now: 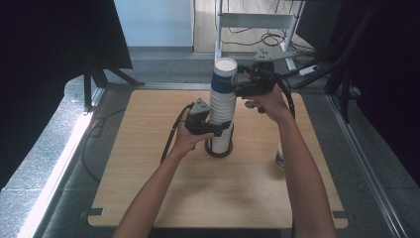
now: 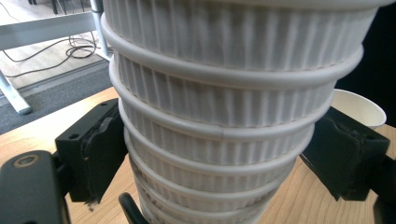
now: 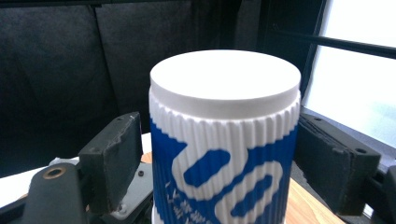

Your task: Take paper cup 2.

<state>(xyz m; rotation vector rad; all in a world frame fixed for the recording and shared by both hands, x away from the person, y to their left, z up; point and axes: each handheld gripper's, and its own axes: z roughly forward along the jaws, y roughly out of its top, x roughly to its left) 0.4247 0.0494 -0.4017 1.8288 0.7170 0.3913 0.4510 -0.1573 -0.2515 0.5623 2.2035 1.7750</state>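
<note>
The left hand-held gripper (image 1: 214, 130) clamps the cup stack (image 1: 221, 116) low to steady it on the table (image 1: 148, 163); the right hand-held gripper (image 1: 236, 85) grips the top cup (image 3: 224, 140), probably to pull it free.

A light wooden tabletop (image 1: 148, 163) sits on grey carpet. A single white paper cup (image 2: 357, 108) stands near its right edge. Beyond, a white metal frame (image 1: 255, 21), tangled cables (image 1: 270, 37), and black curtains (image 1: 44, 59).

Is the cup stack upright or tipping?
Upright: the cup stack rises straight from the table, left gripper near its base, right gripper near its top.
</note>
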